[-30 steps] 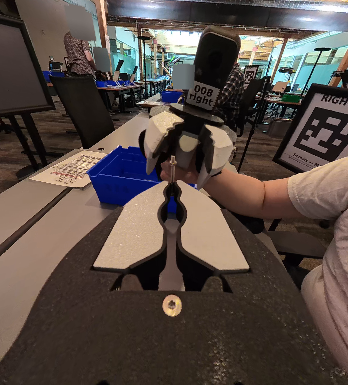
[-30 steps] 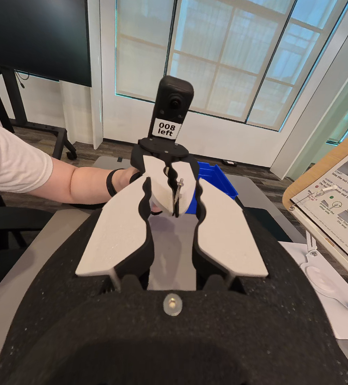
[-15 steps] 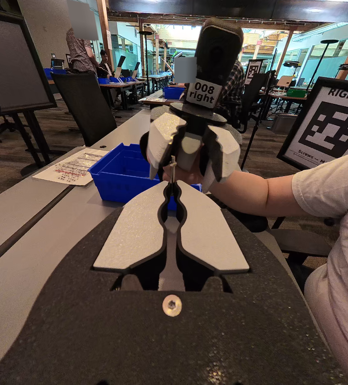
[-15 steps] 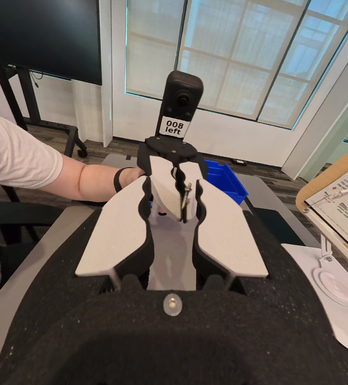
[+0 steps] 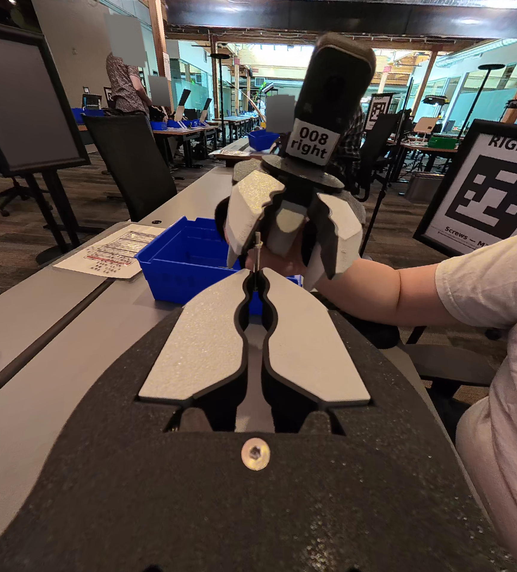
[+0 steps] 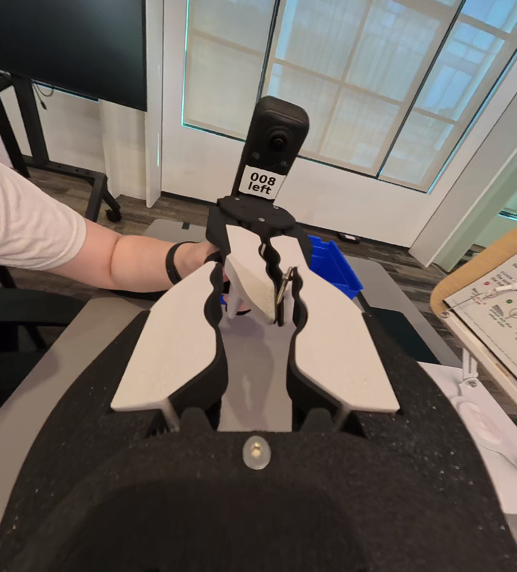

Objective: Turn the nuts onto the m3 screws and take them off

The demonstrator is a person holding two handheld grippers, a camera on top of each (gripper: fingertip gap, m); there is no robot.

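Holding one screw with one nut, your left gripper is clenched; right gripper at 12 o'clock spread, one white label each.

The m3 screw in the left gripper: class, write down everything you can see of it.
The m3 screw is a thin, silvery metal pin, standing nearly upright in the left wrist view and leaning in the right wrist view. Its lower end is pinched at the tips of the shut left gripper. A small nut sits near its top. The open right gripper reaches around it, one finger close beside the nut; contact is unclear.
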